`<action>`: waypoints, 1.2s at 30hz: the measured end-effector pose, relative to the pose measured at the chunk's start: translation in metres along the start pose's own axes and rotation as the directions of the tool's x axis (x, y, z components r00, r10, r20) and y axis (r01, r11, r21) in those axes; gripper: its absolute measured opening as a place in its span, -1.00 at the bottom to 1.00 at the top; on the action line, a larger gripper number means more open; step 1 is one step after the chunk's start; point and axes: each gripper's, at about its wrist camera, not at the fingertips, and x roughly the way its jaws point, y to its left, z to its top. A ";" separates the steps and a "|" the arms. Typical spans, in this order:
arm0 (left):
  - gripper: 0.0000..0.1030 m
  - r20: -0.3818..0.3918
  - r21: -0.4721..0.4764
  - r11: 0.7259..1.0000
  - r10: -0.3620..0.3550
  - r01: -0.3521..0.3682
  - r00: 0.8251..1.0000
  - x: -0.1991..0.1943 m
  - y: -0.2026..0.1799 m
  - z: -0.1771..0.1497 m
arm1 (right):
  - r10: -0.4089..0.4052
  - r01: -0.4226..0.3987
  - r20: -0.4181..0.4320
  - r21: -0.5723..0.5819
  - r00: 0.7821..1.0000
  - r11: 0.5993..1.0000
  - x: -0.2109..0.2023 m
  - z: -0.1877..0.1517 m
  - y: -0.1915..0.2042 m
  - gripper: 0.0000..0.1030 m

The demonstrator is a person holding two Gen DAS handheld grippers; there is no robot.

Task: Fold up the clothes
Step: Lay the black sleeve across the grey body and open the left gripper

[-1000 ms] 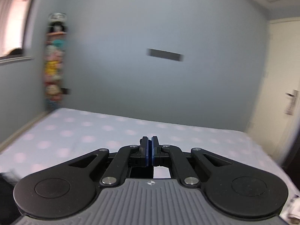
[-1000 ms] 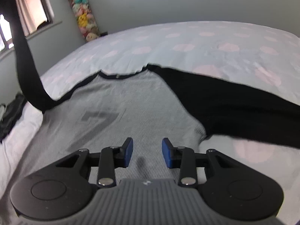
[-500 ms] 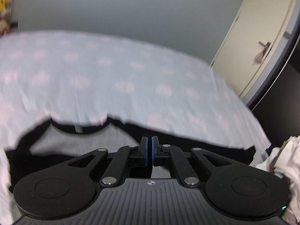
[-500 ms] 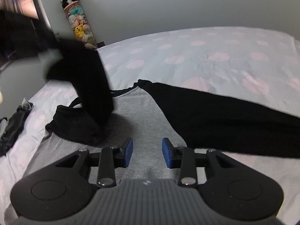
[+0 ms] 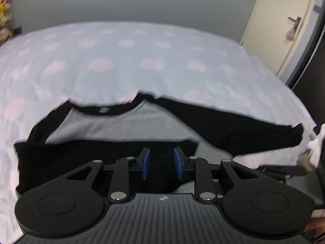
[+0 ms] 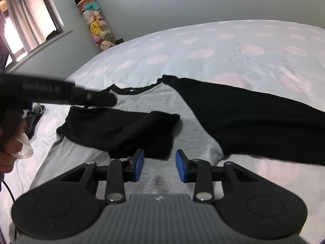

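- Right wrist view: I see my right tool spread wide and holding nothing, poised over the grey body of the shirt.
- Just ahead of its tips lies the folded-in black sleeve; the other sleeve stretches off to the right.
- Left tool also gapes empty, the folded sleeve directly under it.
- The shirt lies flat on the dotted bed.
- Beyond, plush toys stack in the corner.

Shirt on bed; one sleeve folded across chest.
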 end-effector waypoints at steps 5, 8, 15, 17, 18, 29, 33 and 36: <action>-0.39 -0.048 -0.011 0.999 -0.044 0.044 0.998 0.018 0.001 -0.011 | -0.017 0.017 -0.030 -0.021 0.999 1.000 0.007 -0.004 0.004 -0.24; -0.39 -0.064 0.018 0.999 -0.045 0.046 0.997 0.033 -0.008 -0.013 | -0.037 0.036 -0.030 -0.028 0.999 0.999 0.006 -0.004 0.002 -0.22; -0.94 -0.051 -0.049 0.992 -0.116 0.114 0.992 0.044 -0.016 0.005 | -0.059 0.058 -0.025 -0.023 0.998 0.998 0.006 -0.003 -0.006 -0.12; -0.94 -0.035 -0.046 0.984 -0.172 0.170 0.985 0.043 -0.026 0.016 | -0.065 0.064 -0.026 -0.016 0.998 0.998 0.005 -0.003 -0.009 -0.11; -0.94 -0.027 -0.039 0.980 -0.196 0.195 0.980 0.043 -0.032 0.022 | -0.067 0.067 -0.027 -0.013 0.997 0.998 0.005 -0.002 -0.010 -0.11; -0.43 -0.007 0.119 0.958 -0.264 0.262 0.965 0.044 -0.082 0.045 | -0.071 0.071 -0.007 0.037 0.997 0.997 0.000 0.000 -0.026 0.00; -0.43 0.005 0.104 0.982 -0.162 0.160 0.987 0.031 -0.048 0.041 | -0.075 0.075 0.003 0.061 0.997 0.995 -0.001 0.001 -0.031 0.00; -0.43 0.006 0.087 0.995 -0.053 0.052 0.999 0.019 -0.009 0.038 | -0.112 0.111 0.007 0.072 0.994 0.991 -0.003 0.003 -0.033 0.02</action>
